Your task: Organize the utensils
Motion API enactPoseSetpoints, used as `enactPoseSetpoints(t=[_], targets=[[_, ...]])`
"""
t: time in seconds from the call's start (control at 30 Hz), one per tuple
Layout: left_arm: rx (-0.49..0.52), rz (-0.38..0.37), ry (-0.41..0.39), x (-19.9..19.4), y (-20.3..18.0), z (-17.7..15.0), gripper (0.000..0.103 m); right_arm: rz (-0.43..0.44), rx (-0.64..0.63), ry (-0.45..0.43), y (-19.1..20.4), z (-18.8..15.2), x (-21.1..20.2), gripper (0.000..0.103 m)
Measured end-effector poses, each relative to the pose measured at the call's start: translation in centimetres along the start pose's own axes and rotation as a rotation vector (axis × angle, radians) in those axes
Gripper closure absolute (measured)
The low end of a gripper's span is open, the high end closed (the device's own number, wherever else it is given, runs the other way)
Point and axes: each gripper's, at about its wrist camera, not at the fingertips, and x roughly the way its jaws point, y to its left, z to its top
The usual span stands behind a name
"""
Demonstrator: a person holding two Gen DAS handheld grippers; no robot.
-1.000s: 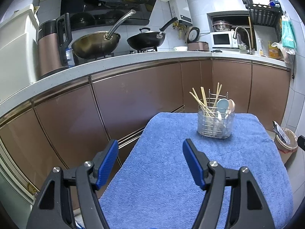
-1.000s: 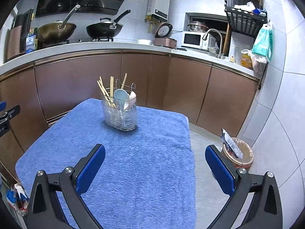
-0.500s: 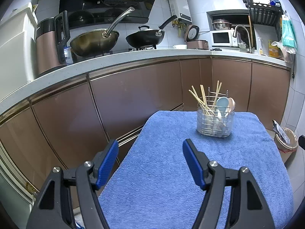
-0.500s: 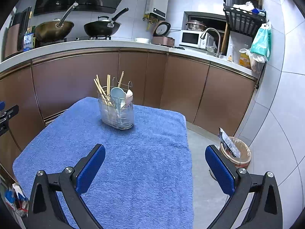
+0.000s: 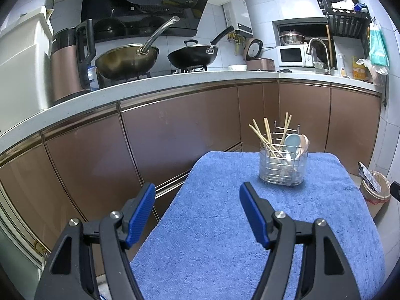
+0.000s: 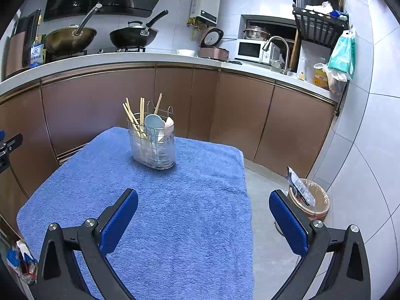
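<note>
A wire utensil holder (image 5: 283,167) stands at the far end of a table covered by a blue towel (image 5: 225,237). It holds several wooden chopsticks (image 5: 262,136), a light blue spoon (image 5: 292,143) and a pink spoon (image 5: 304,142). It also shows in the right wrist view (image 6: 151,145). My left gripper (image 5: 197,200) is open and empty above the towel's near left part. My right gripper (image 6: 203,206) is open wide and empty above the towel's (image 6: 150,212) near right edge.
Brown kitchen cabinets (image 5: 175,130) and a white counter with two woks (image 5: 127,60) run behind the table. A bin (image 6: 308,200) with a wrapper stands on the floor right of the table. The left gripper's edge shows at the far left (image 6: 7,147).
Both grippers have pulled back and risen slightly, so the holder looks a little farther away. Both stay open and empty. Nothing on the table has moved.
</note>
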Motion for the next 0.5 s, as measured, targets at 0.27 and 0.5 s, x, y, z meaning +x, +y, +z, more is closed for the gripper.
enactPoseSetpoints(t=[0.27, 0.5], targets=[[-0.002, 0.003, -0.004, -0.1, 0.15, 0.09, 0.035, -0.002, 0.001, 0.001, 0.12, 0.01, -0.04, 0.0], [-0.007, 0.005, 0.004, -0.08, 0.36, 0.17, 0.035, 0.0, -0.001, 0.002, 0.13, -0.02, 0.0, 0.0]])
